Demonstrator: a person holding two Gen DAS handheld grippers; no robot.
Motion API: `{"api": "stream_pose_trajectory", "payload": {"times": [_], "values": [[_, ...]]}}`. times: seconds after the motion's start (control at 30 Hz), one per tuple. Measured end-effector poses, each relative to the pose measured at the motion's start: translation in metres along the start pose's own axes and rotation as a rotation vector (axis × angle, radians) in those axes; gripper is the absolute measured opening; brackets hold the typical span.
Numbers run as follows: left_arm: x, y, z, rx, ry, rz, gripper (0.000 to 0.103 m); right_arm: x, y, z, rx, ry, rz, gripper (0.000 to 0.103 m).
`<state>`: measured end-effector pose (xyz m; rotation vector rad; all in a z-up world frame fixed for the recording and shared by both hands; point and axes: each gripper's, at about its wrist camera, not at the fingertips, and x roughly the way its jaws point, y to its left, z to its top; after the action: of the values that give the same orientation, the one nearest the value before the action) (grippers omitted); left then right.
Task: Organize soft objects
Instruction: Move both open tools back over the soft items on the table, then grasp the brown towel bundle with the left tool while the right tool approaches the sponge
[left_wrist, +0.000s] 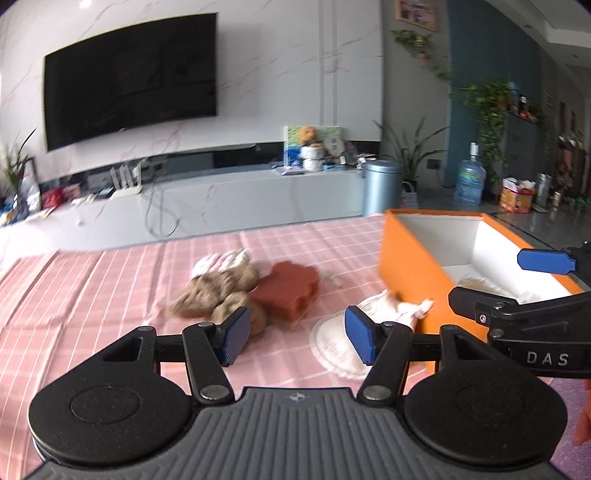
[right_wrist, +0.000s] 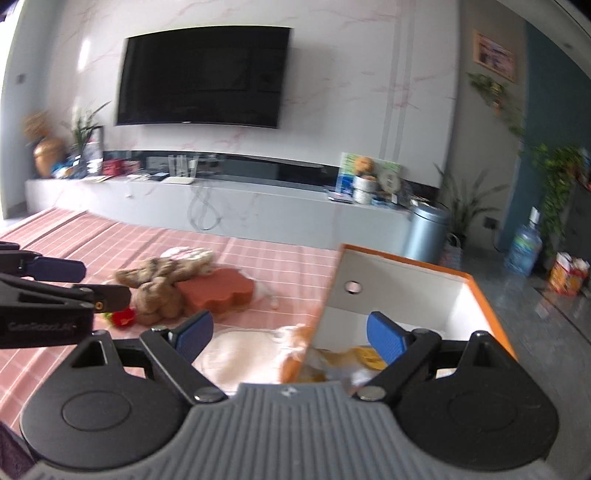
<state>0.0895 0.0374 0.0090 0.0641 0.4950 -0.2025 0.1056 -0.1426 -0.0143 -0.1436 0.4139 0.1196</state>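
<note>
Both my left tongs (left_wrist: 297, 336) and right tongs (right_wrist: 290, 338) gape empty; the brown plush (left_wrist: 218, 291) mid-cloth looks light, squashy; I'd pinch its body.

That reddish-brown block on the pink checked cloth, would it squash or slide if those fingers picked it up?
The reddish-brown block looks like foam, with a matte surface and scalloped edges, so it would probably dent under a squeeze and spring back. It is likely light for its size. Lying flat, thick and broad, it seems unlikely to roll or tip, and its dull surface suggests little slip.
</note>
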Motion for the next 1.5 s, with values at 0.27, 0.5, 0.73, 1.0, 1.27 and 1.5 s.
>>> {"api": "stream_pose_trajectory", "payload": {"times": [0.27, 0.5, 0.73, 1.0, 1.27, 1.5], "values": [[-0.004, 0.034, -0.025, -0.11, 0.037, 0.05, 0.07, 0.014, 0.036, -0.003, -0.048, 0.022, 0.092, 0.088], [0.001, 0.053, -0.039, -0.159, 0.063, 0.066, 0.07, 0.034, 0.058, -0.009, -0.103, 0.047, 0.128, 0.084], [0.017, 0.068, -0.04, -0.195, 0.083, 0.068, 0.07, 0.064, 0.065, -0.005, -0.127, 0.091, 0.159, 0.075], [0.048, 0.081, -0.032, -0.192, 0.119, 0.082, 0.07, 0.11, 0.067, 0.0, -0.096, 0.161, 0.157, 0.074], [0.082, 0.088, -0.012, -0.253, 0.127, 0.027, 0.073, 0.16, 0.067, 0.008, -0.055, 0.203, 0.132, 0.069], [0.126, 0.094, 0.003, -0.301, 0.221, -0.002, 0.073, 0.195, 0.073, 0.011, -0.029, 0.224, 0.143, 0.064]]}}
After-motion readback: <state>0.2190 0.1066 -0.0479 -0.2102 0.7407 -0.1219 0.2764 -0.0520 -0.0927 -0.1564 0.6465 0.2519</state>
